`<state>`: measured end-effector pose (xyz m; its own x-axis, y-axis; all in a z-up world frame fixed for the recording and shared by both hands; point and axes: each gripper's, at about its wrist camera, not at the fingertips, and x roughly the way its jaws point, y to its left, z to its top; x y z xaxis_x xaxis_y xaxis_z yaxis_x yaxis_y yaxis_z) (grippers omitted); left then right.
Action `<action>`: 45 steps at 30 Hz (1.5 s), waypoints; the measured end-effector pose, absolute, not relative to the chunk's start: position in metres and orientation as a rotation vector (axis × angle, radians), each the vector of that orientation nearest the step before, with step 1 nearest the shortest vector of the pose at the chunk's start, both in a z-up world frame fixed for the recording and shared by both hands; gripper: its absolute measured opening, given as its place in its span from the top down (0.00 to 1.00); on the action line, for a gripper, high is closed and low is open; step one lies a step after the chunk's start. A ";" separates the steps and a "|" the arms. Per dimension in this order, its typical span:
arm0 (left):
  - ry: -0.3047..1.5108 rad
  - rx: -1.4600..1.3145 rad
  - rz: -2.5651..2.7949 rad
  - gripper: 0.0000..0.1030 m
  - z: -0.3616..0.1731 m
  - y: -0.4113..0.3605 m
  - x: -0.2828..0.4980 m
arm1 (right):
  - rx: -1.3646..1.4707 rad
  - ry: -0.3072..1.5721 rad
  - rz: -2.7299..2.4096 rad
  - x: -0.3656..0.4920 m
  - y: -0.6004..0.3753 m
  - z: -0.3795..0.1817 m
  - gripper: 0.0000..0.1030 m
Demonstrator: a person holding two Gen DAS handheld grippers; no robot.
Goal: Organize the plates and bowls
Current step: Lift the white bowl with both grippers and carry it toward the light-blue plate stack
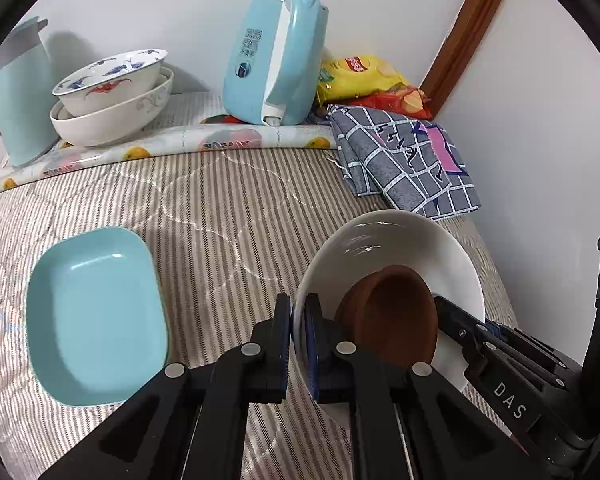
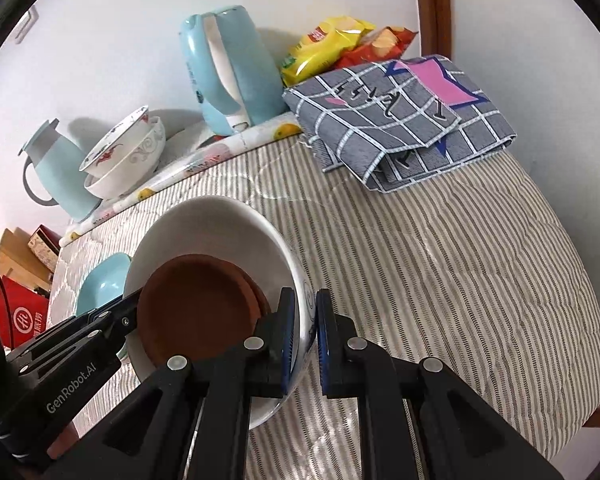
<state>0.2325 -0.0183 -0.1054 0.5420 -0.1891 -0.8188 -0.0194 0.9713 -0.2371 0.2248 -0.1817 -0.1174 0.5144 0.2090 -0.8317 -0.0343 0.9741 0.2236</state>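
Left gripper (image 1: 297, 340) pinches the near-left rim of the white bowl (image 1: 384, 240), its blue pads pressed on either side of the wall. In this left wrist view the bowl sits at about 4 o'clock, tilted, above the striped quilt (image 1: 228, 216), with brown saucers (image 1: 396, 316) lying inside it. The right gripper's fingers (image 1: 460, 324) reach in on the bowl's far rim at 4 o'clock. A light-blue rectangular dish (image 1: 96, 328) rests on the quilt at 8 o'clock. Two stacked patterned bowls (image 1: 112, 92) stand at 10 o'clock beside a blue jug (image 1: 20, 92); a blue kettle (image 1: 276, 60) stands at 12.

From the right wrist view, the right gripper (image 2: 309, 336) clamps the bowl's (image 2: 204, 220) right rim at 6 o'clock, the wall caught between its pads. Brown saucers (image 2: 196, 312) fill the bowl's bottom. The left gripper (image 2: 112, 316) holds the opposite rim at 8 o'clock. A folded checked cloth (image 2: 400, 120) lies at 1 o'clock, with snack bags (image 2: 340, 44) behind it.
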 end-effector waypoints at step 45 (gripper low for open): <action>0.920 -0.269 -0.023 0.93 -0.069 0.059 0.199 | 0.132 0.971 0.235 0.206 -0.103 -0.086 0.91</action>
